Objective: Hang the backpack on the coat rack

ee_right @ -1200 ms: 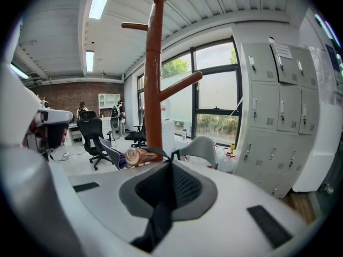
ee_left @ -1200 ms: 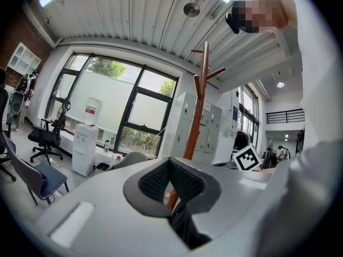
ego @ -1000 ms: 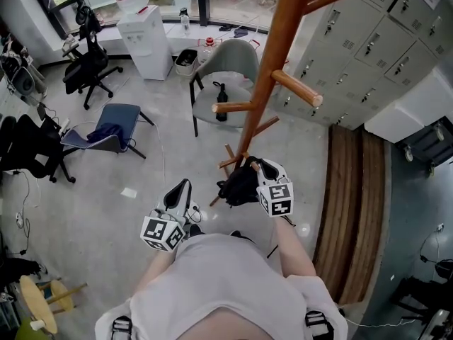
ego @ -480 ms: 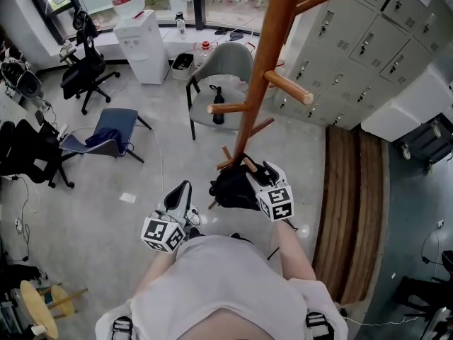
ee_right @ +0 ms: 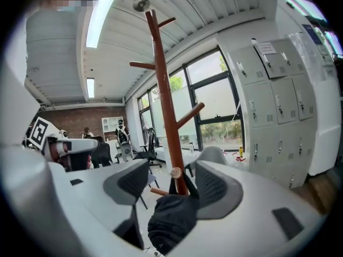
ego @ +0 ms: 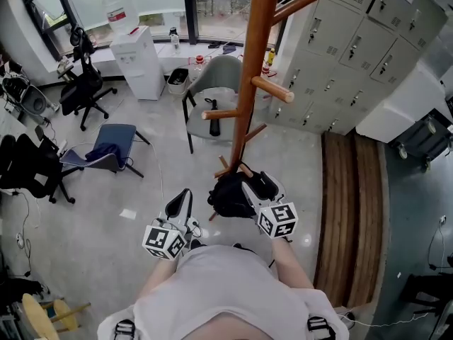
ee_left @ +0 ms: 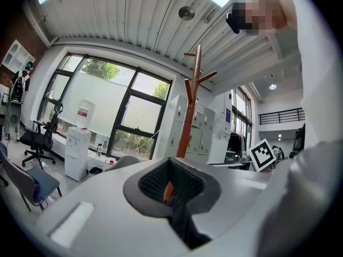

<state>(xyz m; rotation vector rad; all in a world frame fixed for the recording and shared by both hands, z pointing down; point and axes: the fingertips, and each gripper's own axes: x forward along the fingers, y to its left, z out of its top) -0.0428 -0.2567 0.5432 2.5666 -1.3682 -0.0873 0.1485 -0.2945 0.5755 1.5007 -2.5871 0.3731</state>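
The black backpack (ego: 228, 197) hangs by its strap from a low peg (ee_right: 176, 172) of the wooden coat rack (ego: 248, 83), close to the pole's foot. My right gripper (ego: 256, 187) is just right of the bag. In the right gripper view the jaws of this gripper (ee_right: 170, 183) are opening, with the backpack (ee_right: 170, 224) in the gap but clear of both pads. My left gripper (ego: 181, 201) is held to the left of the bag, apart from it. In the left gripper view this gripper (ee_left: 170, 182) is shut and empty and points at the coat rack (ee_left: 188, 111).
A grey chair (ego: 216, 83) with a black bottle (ego: 213, 122) on its seat stands behind the rack. Grey lockers (ego: 347, 48) line the right, with a wooden floor strip (ego: 347, 211) before them. A water dispenser (ego: 134, 55), a blue chair (ego: 110, 144) and black office chairs (ego: 81, 91) stand at the left.
My right gripper was shut on the backpack; its jaws have spread and let go, and it has lifted a little. The bag stays on the peg. The left gripper has hardly moved.
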